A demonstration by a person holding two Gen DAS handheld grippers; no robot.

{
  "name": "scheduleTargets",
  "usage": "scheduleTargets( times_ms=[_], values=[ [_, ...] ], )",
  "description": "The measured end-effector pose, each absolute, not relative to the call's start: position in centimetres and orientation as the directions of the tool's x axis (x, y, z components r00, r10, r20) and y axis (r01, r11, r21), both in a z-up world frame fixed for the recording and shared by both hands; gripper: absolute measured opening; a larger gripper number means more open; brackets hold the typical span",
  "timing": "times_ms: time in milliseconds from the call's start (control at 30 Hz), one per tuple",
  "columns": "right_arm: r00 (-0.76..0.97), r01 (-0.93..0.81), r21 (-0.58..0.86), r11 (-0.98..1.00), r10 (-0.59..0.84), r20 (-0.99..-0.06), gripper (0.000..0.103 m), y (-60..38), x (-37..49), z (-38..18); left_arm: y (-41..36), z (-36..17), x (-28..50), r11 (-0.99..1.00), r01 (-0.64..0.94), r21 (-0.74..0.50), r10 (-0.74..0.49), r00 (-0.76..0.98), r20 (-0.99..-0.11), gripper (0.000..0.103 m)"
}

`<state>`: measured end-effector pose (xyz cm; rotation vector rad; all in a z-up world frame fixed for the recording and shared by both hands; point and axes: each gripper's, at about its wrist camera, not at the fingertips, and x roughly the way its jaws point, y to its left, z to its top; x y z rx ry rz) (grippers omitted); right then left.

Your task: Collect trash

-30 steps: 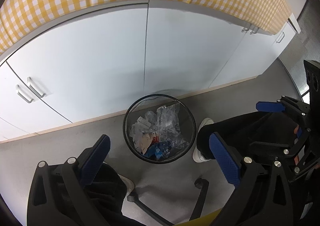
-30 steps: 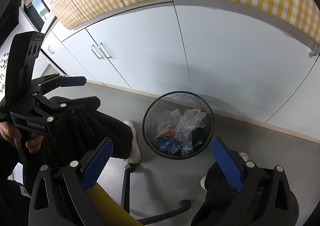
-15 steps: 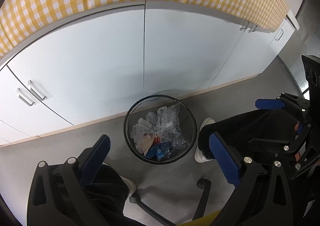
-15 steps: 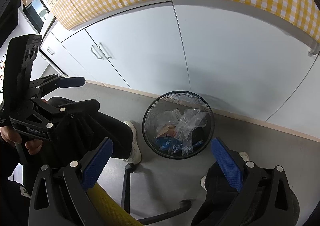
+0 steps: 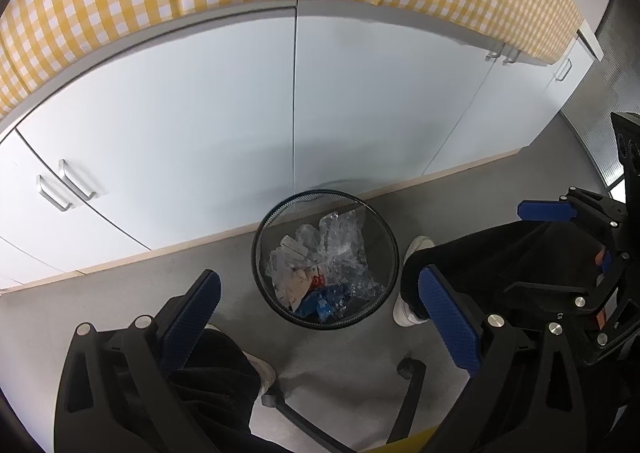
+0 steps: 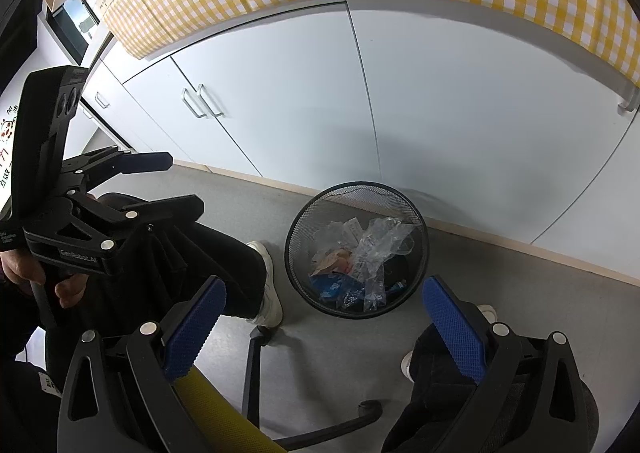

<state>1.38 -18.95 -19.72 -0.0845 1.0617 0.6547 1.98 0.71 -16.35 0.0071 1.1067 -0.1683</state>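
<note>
At frame centre, the mesh bin (image 5: 326,261) holds light, crinkly plastic wrappers (image 5: 340,253), best pinched at loose folds; both grippers' fingers (image 5: 192,313) are spread, empty.

We saw a grey floor (image 5: 460,205) running along white cabinets. A black mesh bin (image 5: 326,259) of crumpled wrappers stood on it near the cabinet base. White shoes (image 6: 270,285) and black chair legs (image 6: 252,369) rested on it nearby.
</note>
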Motion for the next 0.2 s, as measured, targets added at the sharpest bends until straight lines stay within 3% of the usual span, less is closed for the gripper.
scheduleTargets(
  times_ms=[200],
  values=[
    [0.317,-0.539,0.238,0.808,0.457,-0.831,0.099,-18.89,1.35,-19.73,0.41,-16.37,1.97,0.987,0.143,-0.071,-0.127,0.436,-0.891,0.099]
  ],
)
